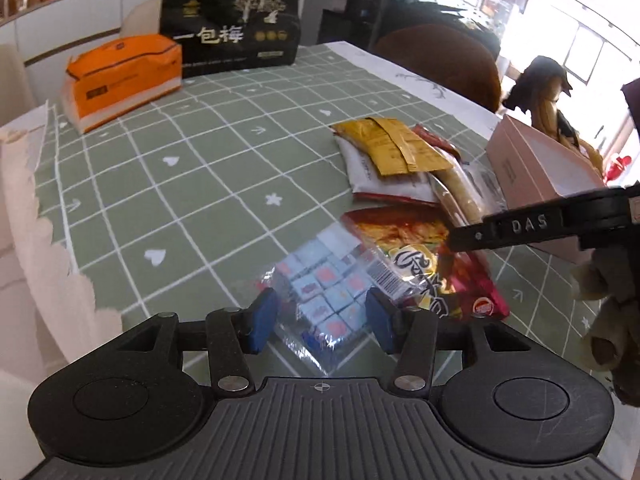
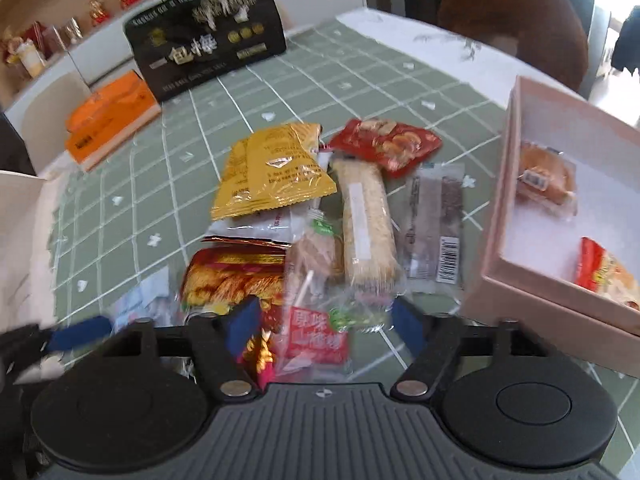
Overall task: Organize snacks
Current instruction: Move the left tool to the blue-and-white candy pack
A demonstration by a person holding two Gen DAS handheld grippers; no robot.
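- Hovering low with the left gripper, blue pads spread wide to either side of the clear bag of small wrapped cubes at lower centre of the left view; not yet closing, seemingly lining up for a grab
- Lying flat on the green checked tablecloth, long axis of that bag running from lower centre up toward upper right, one end tucked between the pads
- Holding the right gripper with fingers apart over the near edge of the snack pile, nothing clamped, a red-labelled packet sitting in the gap
- Waiting at right of the right view, open pink box, likely the destination, already carrying an orange-brown wrapped snack and a red packet
- Pointing away from the camera, long pale wrapped bar, lengthwise up the frame beside the yellow packets
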